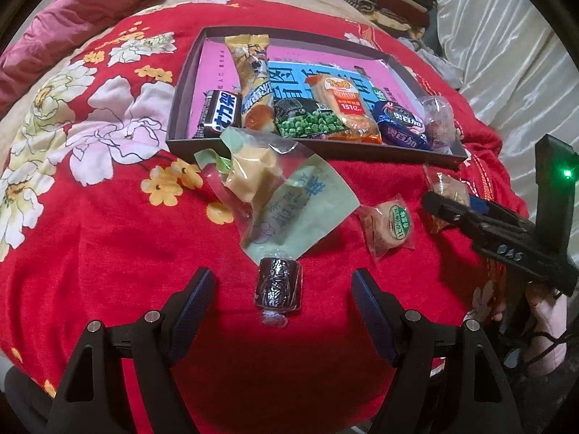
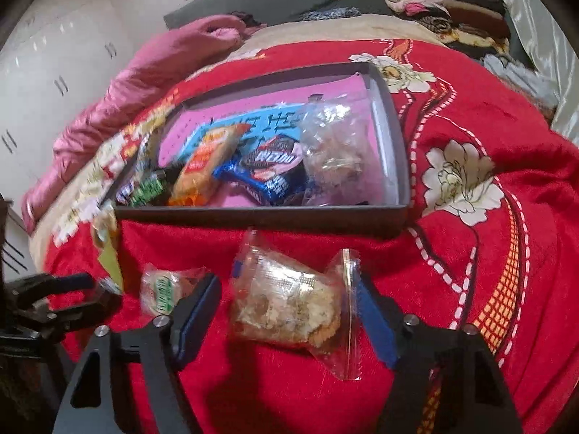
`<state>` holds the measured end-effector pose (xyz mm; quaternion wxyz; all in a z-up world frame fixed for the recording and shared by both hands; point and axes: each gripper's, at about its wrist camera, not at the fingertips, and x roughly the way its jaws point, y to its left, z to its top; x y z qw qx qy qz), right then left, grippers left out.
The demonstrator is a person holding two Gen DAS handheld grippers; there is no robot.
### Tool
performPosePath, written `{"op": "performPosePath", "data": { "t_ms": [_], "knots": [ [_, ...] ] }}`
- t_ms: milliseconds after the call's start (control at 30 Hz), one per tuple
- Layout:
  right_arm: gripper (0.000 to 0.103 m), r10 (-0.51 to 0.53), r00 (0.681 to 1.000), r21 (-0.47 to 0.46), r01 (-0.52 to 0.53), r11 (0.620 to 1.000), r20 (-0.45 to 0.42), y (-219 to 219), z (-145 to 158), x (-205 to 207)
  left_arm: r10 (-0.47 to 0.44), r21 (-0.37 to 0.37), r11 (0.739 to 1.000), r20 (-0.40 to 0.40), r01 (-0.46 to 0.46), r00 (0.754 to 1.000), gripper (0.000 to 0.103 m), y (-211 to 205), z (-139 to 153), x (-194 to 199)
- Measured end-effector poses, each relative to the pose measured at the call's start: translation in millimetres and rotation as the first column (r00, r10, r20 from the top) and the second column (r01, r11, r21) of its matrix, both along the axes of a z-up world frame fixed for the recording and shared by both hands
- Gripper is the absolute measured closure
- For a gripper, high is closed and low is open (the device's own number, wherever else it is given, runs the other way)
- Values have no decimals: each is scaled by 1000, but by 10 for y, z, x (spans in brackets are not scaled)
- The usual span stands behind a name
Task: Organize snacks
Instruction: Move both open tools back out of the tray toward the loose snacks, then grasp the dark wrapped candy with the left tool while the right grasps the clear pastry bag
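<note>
Right gripper (image 2: 289, 311), jaws apart, straddles the clear crinkly pastry packet (image 2: 289, 311) on the red blanket (image 2: 470, 289). Close on its centre, then carry toward 12 o'clock into the grey shallow cardboard tray (image 2: 253, 213). Left gripper (image 1: 280, 300) jaws apart.

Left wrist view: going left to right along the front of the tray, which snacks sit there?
In the tray: black chocolate bar → long yellow pastry packet → green peas bag → orange cracker pack → blue cookie packets → clear-wrapped snack.

2 low wrist views, facing shared tray (image 1: 318, 146) (image 2: 260, 213)
</note>
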<state>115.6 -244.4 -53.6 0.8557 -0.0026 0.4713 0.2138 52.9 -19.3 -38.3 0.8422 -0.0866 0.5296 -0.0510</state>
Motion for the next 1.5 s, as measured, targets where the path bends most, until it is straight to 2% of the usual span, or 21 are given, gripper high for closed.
{"op": "performPosePath", "data": {
  "t_ms": [133, 267, 333, 367, 433, 600, 967, 1300, 1500],
  "knots": [
    [33, 33, 999, -70, -32, 997, 12, 90, -61, -25, -2, 10, 1000, -3, 2, 1000, 24, -33, -38, 29],
    [44, 42, 999, -105, -39, 994, 31, 78, -43, -46, 6, 14, 1000, -3, -6, 1000, 24, -52, -74, 41],
    [46, 43, 998, -99, -39, 994, 38, 48, -12, -58, 18, -1, 1000, -6, -18, 1000, 25, -34, -94, 51],
    [47, 41, 998, -88, -37, 995, 39, 28, 7, -62, 23, -4, 1000, -6, -23, 1000, 29, -30, -105, 55],
    [47, 38, 998, -59, -35, 998, 46, -20, 60, -73, 27, 20, 999, -8, -27, 1000, 53, -38, -129, 61],
    [47, 31, 995, 53, -36, 998, 90, -115, 233, -94, 27, 41, 999, -8, -27, 1000, 76, -31, -165, 73],
    [47, 88, 984, 58, -98, 993, 154, 65, 375, -133, -23, 53, 998, 11, 22, 1000, 76, -30, -71, -3],
    [47, 77, 980, 95, -96, 991, 185, 67, 465, -105, 8, 26, 1000, 100, -11, 995, 76, 101, 333, 3],
    [47, 80, 976, 113, -104, 988, 202, 51, 514, -95, 36, 24, 999, 126, -40, 991, 76, 174, 441, 12]
  ]
}}
